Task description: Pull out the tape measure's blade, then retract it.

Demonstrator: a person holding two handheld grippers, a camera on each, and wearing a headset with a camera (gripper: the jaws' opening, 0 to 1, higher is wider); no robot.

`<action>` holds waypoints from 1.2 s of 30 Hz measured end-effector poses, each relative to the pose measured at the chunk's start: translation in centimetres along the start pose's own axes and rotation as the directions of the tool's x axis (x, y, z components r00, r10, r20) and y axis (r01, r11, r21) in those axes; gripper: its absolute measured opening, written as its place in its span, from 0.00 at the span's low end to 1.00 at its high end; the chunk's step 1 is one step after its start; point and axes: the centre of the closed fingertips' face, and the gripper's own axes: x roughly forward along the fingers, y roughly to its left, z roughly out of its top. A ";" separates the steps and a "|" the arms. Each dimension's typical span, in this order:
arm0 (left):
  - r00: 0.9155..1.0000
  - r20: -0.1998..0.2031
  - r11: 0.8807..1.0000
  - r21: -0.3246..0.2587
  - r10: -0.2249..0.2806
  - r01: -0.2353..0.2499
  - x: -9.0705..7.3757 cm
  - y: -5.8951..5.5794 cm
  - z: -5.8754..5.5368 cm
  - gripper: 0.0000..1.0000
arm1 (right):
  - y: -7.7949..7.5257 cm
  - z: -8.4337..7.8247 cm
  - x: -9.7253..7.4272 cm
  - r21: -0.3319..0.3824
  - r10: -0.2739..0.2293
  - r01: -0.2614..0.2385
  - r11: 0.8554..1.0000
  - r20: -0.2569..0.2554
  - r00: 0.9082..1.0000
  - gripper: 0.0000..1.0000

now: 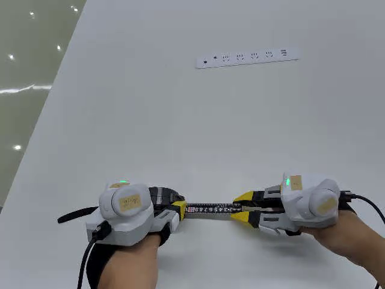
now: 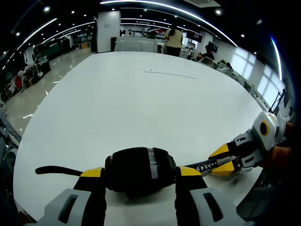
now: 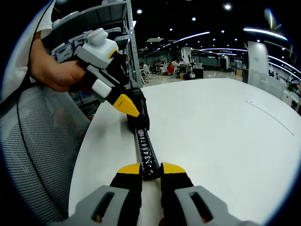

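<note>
Left gripper [image 2: 141, 173] clamps the case [image 1: 163, 197] on the table [image 1: 180, 120]; right gripper [image 3: 151, 169] pinches the blade [image 3: 146, 150] tip. The blade (a short length out) runs straight between them, so pulling further means drawing rightward.

The tabletop [image 1: 180, 120] lies open but for a power strip [image 1: 246, 58] near its far edge and the tape measure [image 2: 140, 168] with drawn blade [image 1: 207, 209] along the near edge.

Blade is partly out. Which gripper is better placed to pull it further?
Right. The right gripper is shut on the tip of the blade, so it can likely draw it out; the left gripper clamps the case, anchoring it.
</note>
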 end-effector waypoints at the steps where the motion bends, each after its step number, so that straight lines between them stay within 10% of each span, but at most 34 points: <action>1: 1.000 -0.002 1.000 -0.001 0.000 0.000 0.0 0.0 0.0 0.56 | 0.1 0.1 0.2 0.000 0.001 -0.001 1.000 0.002 1.000 0.12; 36: 1.000 -0.003 1.000 -0.013 -0.009 0.009 0.0 0.0 -0.1 0.56 | 1.3 2.3 5.5 0.017 0.028 -0.029 0.999 0.031 0.999 0.12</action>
